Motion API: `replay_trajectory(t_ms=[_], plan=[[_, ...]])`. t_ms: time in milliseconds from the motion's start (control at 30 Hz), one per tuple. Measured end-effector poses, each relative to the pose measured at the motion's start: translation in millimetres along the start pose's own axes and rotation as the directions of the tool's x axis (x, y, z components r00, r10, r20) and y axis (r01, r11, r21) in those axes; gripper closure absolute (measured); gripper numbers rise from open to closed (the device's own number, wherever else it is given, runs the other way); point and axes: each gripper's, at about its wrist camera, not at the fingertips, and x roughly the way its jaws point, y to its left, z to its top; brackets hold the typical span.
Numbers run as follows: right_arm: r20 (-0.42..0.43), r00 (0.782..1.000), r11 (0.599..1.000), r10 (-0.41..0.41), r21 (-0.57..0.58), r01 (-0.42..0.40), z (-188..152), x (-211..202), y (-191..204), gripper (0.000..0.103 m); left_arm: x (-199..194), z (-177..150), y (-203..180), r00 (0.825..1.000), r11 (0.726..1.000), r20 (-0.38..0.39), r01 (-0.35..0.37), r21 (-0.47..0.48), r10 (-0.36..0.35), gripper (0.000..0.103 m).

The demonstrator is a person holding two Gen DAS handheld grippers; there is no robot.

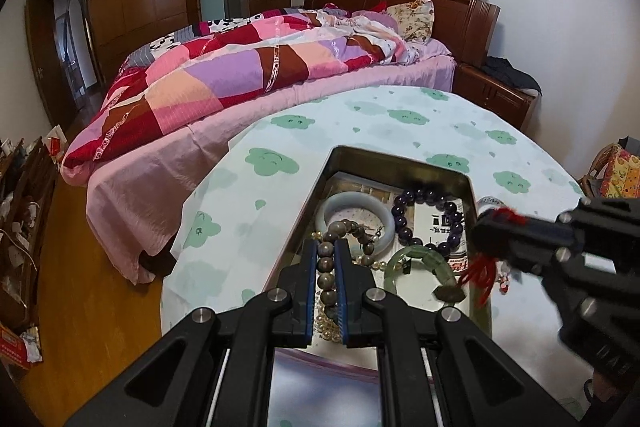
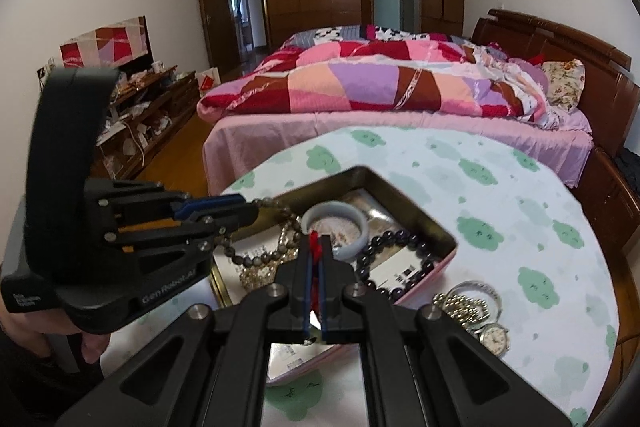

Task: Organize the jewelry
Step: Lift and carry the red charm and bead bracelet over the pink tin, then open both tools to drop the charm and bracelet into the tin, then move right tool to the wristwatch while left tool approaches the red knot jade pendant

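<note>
Left gripper (image 1: 326, 259), lower centre of the left wrist view: fingers narrow, pinched on a brown bead bracelet (image 1: 325, 267), which hangs in a loop over the open tin (image 1: 400, 157). Right gripper (image 2: 316, 247), lower centre of the right wrist view: fingers nearly closed on a red tassel cord (image 2: 315, 241), held just above the tin.

The tin sits mid-frame on the bench (image 1: 240, 211). Inside it: a pale bangle (image 1: 352, 205), a dark purple bead bracelet (image 1: 430, 223) and a green bangle (image 1: 420, 263), lying close together and partly overlapping. Outside the tin, lower right of the right wrist view: a watch (image 2: 495, 338) and a silver bead chain (image 2: 466, 305).

Risks, as judged:
- The brown beads trail down into a pearl strand (image 2: 260, 277); lifting may drag it along or snag it.
- Both grippers work over the same tin; they could collide.
- The tassel cord is thin and may slip from the grip.
</note>
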Motion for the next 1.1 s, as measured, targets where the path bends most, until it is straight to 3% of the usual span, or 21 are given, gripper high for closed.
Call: replay_trajectory(t_ms=[433, 500, 533, 567, 600, 633, 700, 967, 1100], plan=[[-0.058, 0.998, 1.000, 0.005, 0.018, -0.004, -18.1, 16.9, -0.9, 0.098, 5.3, -2.4, -3.0, 1.000, 1.000, -0.020, -0.018, 0.012, 0.018, 0.094], [-0.063, 0.998, 1.000, -0.007, 0.024, 0.008, -19.2, 19.9, -2.6, 0.088, 5.8, -2.5, -3.8, 0.999, 1.000, -0.023, -0.024, 0.012, 0.024, 0.093], [-0.071, 0.997, 1.000, -0.014, 0.027, 0.016, -20.4, 21.4, -4.0, 0.076, 6.1, -2.7, -4.5, 0.999, 0.999, -0.026, -0.030, 0.012, 0.030, 0.088], [-0.073, 0.997, 0.999, -0.016, 0.030, 0.018, -21.0, 22.4, -5.1, 0.056, 6.4, -2.5, -5.3, 0.999, 0.999, -0.027, -0.035, 0.013, 0.035, 0.077], [-0.065, 0.998, 0.999, -0.019, 0.039, 0.022, -22.5, 21.3, -6.9, 0.047, 5.9, -2.7, -5.9, 0.999, 0.999, -0.024, -0.045, 0.013, 0.045, 0.067], [-0.055, 0.998, 0.999, -0.025, 0.043, 0.027, -23.5, 19.9, -8.3, 0.041, 4.8, -2.8, -5.9, 0.998, 0.998, -0.017, -0.058, 0.010, 0.058, 0.045], [-0.048, 0.998, 0.998, -0.040, 0.050, 0.042, -24.5, 17.1, -10.8, 0.041, -0.5, -2.9, -6.1, 0.997, 0.998, 0.014, -0.069, 0.002, 0.069, 0.031], [-0.023, 0.996, 0.989, -0.082, 0.122, 0.084, -34.9, -3.8, -38.7, 0.037, 0.3, -3.6, -9.8, 0.997, 0.997, 0.004, -0.074, -0.008, 0.074, 0.031], [-0.037, 0.988, 0.973, -0.148, 0.173, 0.152, -48.4, -14.9, -66.4, 0.036, 4.1, -6.3, -15.5, 0.995, 0.995, -0.006, -0.095, -0.001, 0.095, 0.031]])
